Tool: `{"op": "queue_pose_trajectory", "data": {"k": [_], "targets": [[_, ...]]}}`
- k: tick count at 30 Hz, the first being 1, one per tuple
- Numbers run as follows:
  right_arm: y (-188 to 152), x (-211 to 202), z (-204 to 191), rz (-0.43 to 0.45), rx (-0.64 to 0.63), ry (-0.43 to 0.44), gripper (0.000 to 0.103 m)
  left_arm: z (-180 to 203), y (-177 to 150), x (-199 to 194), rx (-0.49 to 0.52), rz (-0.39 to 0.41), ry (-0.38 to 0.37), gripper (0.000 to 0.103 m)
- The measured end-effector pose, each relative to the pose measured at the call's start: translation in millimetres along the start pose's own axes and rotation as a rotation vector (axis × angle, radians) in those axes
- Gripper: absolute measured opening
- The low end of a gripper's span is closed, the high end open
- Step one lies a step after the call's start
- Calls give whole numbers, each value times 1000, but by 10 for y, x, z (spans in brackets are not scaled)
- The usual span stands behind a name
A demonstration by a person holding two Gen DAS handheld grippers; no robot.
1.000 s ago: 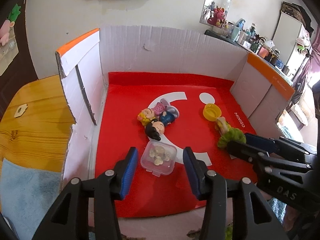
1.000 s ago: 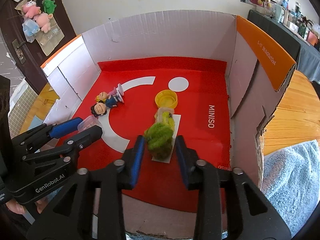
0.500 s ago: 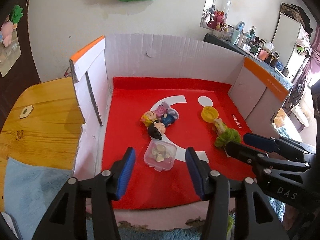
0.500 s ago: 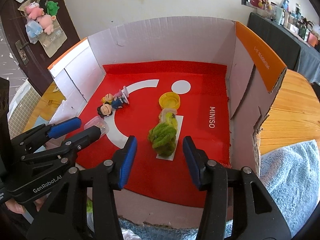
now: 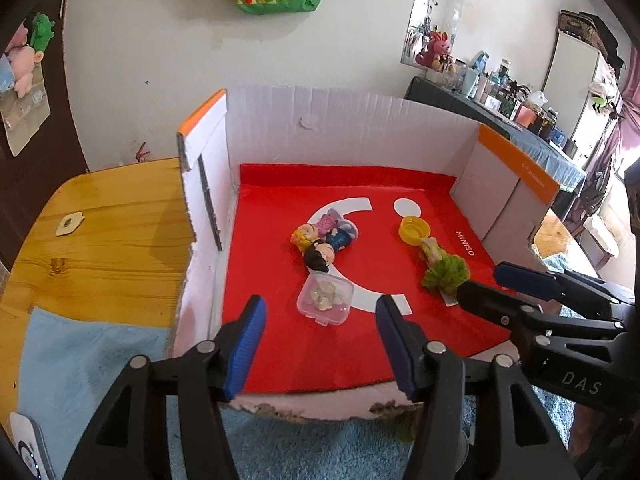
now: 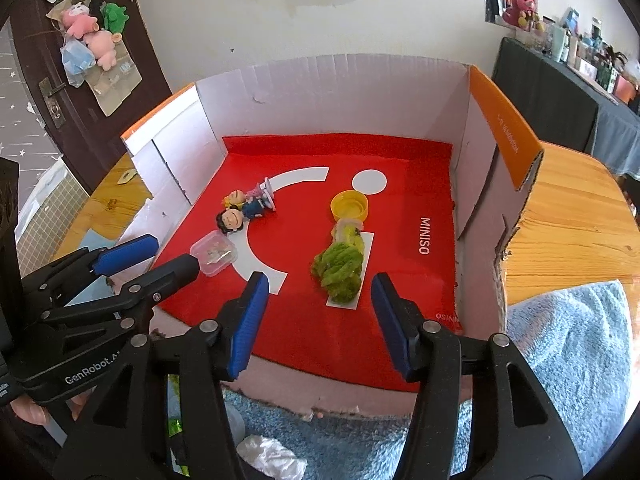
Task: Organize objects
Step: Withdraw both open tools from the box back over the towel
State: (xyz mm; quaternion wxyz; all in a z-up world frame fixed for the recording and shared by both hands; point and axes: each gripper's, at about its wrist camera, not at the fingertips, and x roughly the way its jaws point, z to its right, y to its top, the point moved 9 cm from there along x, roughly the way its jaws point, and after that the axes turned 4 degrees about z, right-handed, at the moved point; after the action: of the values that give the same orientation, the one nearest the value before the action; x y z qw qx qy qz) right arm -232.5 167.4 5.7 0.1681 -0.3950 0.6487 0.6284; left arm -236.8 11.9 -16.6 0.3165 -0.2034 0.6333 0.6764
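A cardboard box with a red floor (image 5: 280,340) (image 6: 424,168) holds a small clear plastic case (image 5: 326,299) (image 6: 214,253), a cluster of small toy figurines (image 5: 322,240) (image 6: 244,208), a yellow cap (image 5: 414,230) (image 6: 349,207) and a green fuzzy toy on a white card (image 5: 444,270) (image 6: 340,270). My left gripper (image 5: 318,340) is open and empty, just in front of the clear case. My right gripper (image 6: 316,316) is open and empty, just in front of the green toy. Each gripper shows in the other's view.
The box stands on a wooden table (image 5: 100,240) (image 6: 568,216) with a blue towel (image 5: 80,360) (image 6: 568,360) at its front edge. White cardboard walls with orange flaps (image 5: 202,120) (image 6: 504,132) rise on three sides. A crumpled white wrapper (image 6: 272,456) lies on the towel.
Both grippers have pulled back toward the box's front edge. The right gripper's jaws, close around the green toy, have opened wide; the toy stays on the box floor. The left jaws widened slightly.
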Motion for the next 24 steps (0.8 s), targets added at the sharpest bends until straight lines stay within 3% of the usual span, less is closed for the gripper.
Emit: {"op": "queue_pose_trajectory", "data": {"k": [24], "targets": [[-89, -459, -182, 60, -27, -19, 68, -30, -106, -451, -10, 54, 20, 72]]}}
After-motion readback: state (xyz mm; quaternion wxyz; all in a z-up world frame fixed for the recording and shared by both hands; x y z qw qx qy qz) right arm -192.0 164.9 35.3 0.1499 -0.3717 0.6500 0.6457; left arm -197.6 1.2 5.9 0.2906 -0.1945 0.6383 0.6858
